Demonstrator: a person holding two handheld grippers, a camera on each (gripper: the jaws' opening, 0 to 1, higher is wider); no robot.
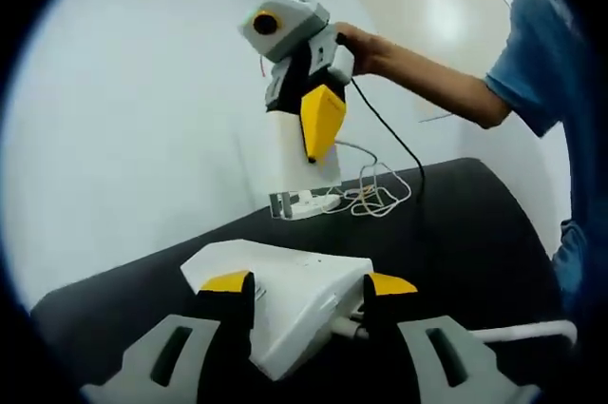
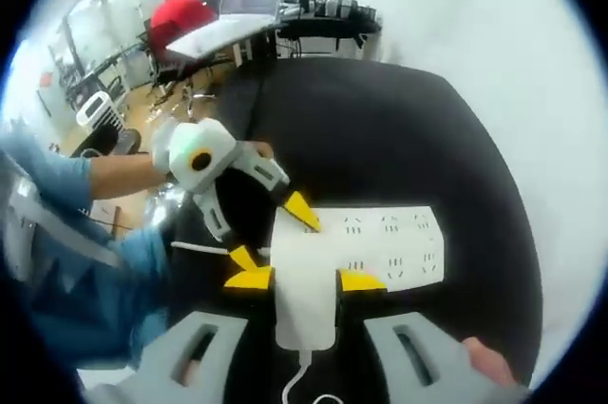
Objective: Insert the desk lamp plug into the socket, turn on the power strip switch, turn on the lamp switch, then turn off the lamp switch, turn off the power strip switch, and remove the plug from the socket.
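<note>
In the right gripper view my right gripper [image 2: 304, 280] is shut on the white block-shaped plug [image 2: 304, 304], whose cable leaves toward the camera. Just beyond it lies the white power strip [image 2: 389, 242] with two rows of sockets. My left gripper [image 2: 271, 233] straddles the strip's left end. In the left gripper view my left gripper [image 1: 309, 282] is shut on that white slab [image 1: 285, 304]. A white cord [image 1: 522, 333] runs off to the right. Higher up, the right gripper [image 1: 313, 152] holds the plug [image 1: 290, 152] in the air, its white cable [image 1: 380, 197] coiled on the table.
The black table [image 1: 456, 223] curves away to a white wall. A small white and grey object [image 1: 302, 202] lies by the cable coil. A hand [image 1: 366, 48] and blue sleeve reach in from the right. Beyond the table, a person in red [image 2: 180, 9] sits at a desk.
</note>
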